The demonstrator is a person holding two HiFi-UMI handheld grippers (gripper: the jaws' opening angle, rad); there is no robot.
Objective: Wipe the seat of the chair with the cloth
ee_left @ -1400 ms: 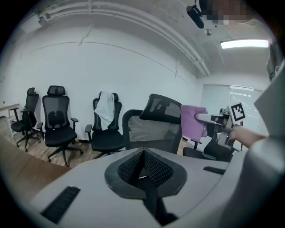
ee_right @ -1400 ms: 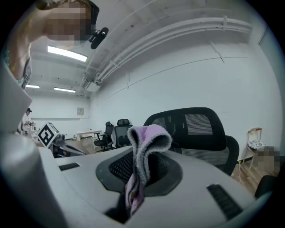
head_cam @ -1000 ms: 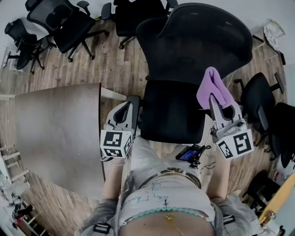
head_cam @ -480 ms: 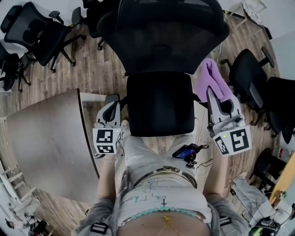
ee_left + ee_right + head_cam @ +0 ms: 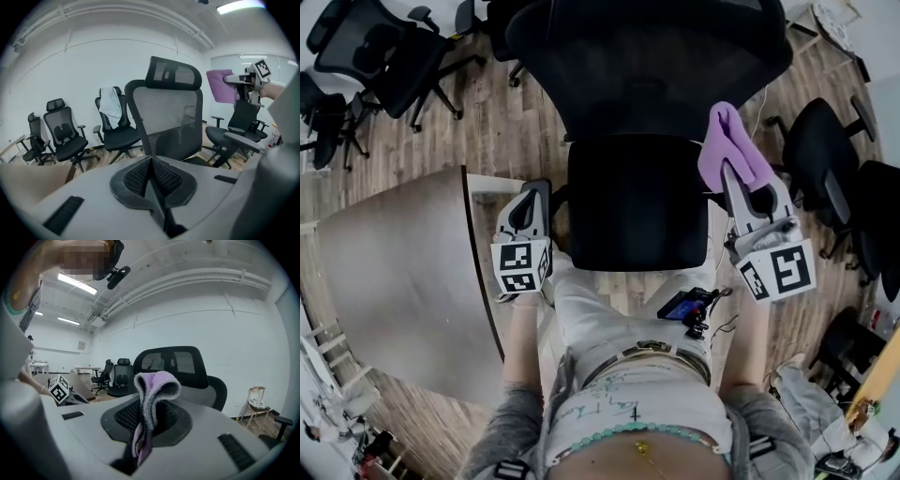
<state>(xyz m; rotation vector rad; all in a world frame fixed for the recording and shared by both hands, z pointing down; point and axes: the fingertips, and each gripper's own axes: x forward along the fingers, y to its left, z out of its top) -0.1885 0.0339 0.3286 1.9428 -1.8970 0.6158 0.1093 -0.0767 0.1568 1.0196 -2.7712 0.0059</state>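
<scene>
A black office chair stands right in front of me, its seat [image 5: 636, 202] bare and its mesh backrest [image 5: 647, 56] beyond. My right gripper [image 5: 729, 167] is shut on a folded purple cloth [image 5: 728, 145], held up beside the seat's right edge; the cloth [image 5: 152, 394] sticks out between the jaws. My left gripper [image 5: 532, 192] hovers just off the seat's left edge, shut with nothing in it. In the left gripper view the jaws [image 5: 151, 161] meet, the chair's backrest [image 5: 164, 117] fills the middle, and the cloth [image 5: 221, 85] shows at the right.
A grey-brown table [image 5: 394, 272] lies to my left. Other black office chairs [image 5: 389, 56] stand on the wooden floor at the back left and at the right [image 5: 830, 178]. A small blue-screened device [image 5: 684, 307] hangs at my waist.
The view has shifted so the chair sits more centred. The right gripper with the cloth rose slightly along the seat's right side; the left gripper stayed by the left edge.
</scene>
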